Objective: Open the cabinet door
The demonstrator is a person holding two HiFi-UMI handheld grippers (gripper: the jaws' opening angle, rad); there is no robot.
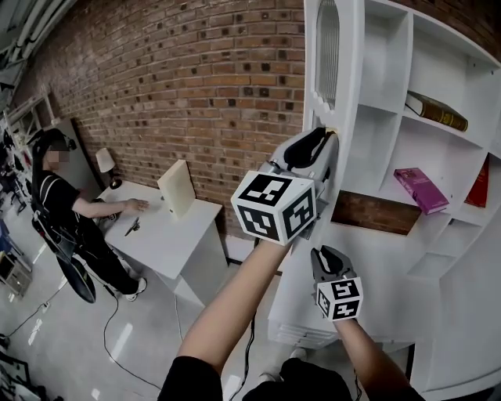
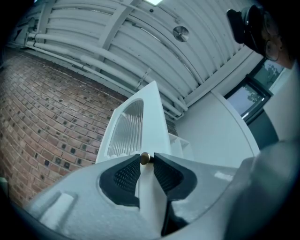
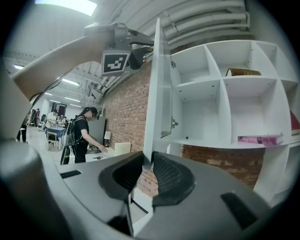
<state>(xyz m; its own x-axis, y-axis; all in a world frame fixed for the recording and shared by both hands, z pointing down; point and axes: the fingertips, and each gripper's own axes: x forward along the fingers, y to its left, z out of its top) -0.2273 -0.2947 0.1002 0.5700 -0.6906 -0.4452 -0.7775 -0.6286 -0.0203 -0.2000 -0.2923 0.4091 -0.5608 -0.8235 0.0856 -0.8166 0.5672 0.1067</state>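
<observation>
Left hand-held gripper point(image 2: 146, 158) clamps cabinet door point(image 2: 157, 119)

Brightly and evenly lit from overhead, indoors. Blown out to pure white at the ceiling light point(image 3: 65, 5) in the right gripper view. Only soft, faint shadows; pale glare on the floor point(image 1: 117, 338). Close to overexposed on the white cabinet door point(image 1: 351, 94). Bent hard by fisheye distortion in all 3 views, darkly vignetted round both gripper views. Sharp on the brick wall point(image 1: 196, 94), soft in the near foreground there.
</observation>
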